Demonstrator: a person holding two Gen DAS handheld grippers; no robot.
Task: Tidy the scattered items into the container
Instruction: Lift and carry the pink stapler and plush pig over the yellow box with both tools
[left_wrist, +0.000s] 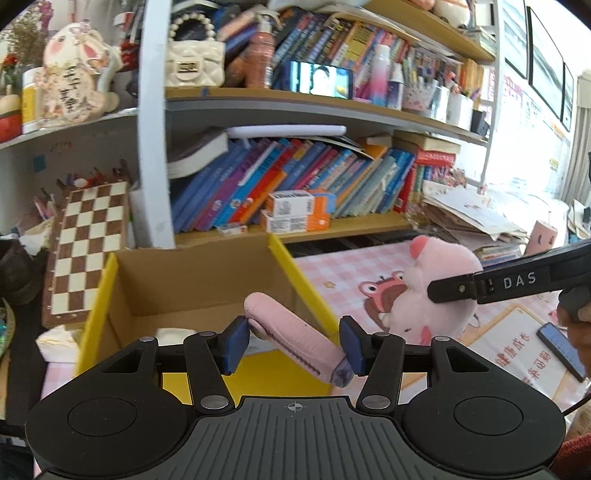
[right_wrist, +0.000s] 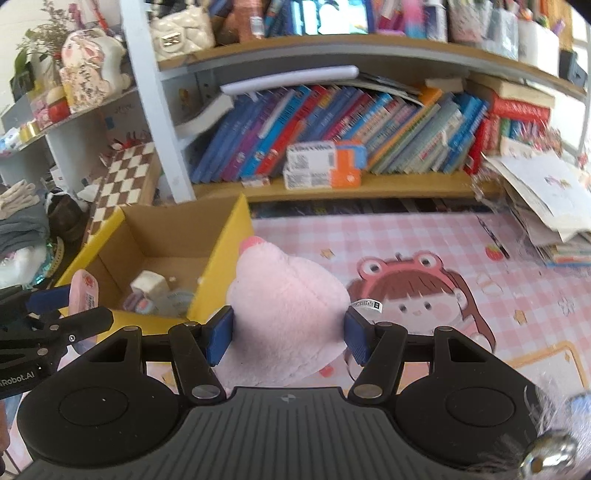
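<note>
Cardboard makes up the box (left_wrist: 192, 284): plain brown inside, yellow along the rims and flaps, open at the top, with a few small things already on its floor. It stands on the pink checked surface (left_wrist: 332, 266) at about 11 o'clock from both cameras.

The left tongs (left_wrist: 293, 345) are clamped on a pink case (left_wrist: 295, 338), a smooth, hard-looking, rounded oblong caught slantwise between the blue ribbed pads, its free end pointing to 11 o'clock over the box mouth. The right tongs (right_wrist: 288, 334) are clamped on a pink plush (right_wrist: 284, 306), soft and fluffy, domed, with a small ear on top and a sewn label at its right side; the pads sink into the pile. It hangs just right of the box's yellow wall.

To finish well, I judge each load should be carried fully past the near rim and lowered before letting go, one side at a time so the tongs do not collide. The case, held askew, could pivot or slip; the plush is bulky enough to catch on the wall, so it wants the middle of the opening.
</note>
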